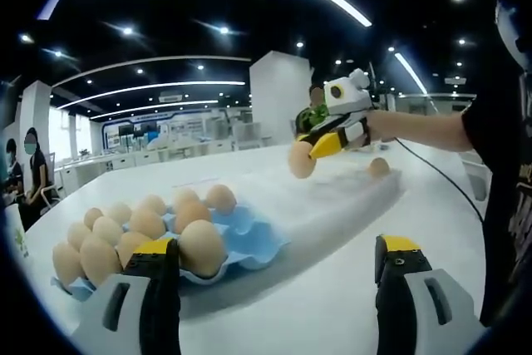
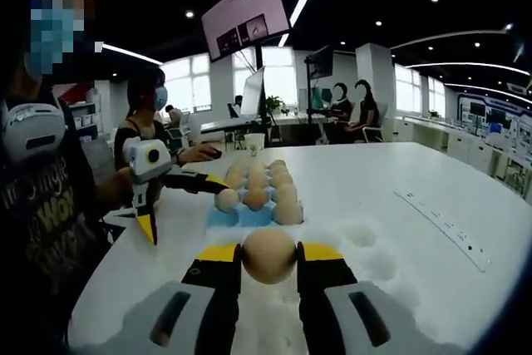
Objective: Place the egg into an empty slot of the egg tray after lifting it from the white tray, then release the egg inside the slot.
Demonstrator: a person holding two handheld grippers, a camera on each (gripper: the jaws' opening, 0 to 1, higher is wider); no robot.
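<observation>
The right gripper (image 2: 268,257) pinches the egg (image 2: 268,256); left gripper (image 1: 278,272) jaws spread. Squeezing harder risks cracking it above the egg tray (image 2: 249,215).

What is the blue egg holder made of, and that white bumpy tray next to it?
The blue egg tray looks like thin moulded plastic or dyed pulp: smooth matte cups, wavy edges; hard to say which. The white tray looks like soft foam, dull and pitted with shallow dimples.

right tool (image 1: 320,149) grips egg (image 1: 302,160) | egg tray (image 1: 241,234) seemingly near-full | left tool (image 1: 278,284) open
</observation>
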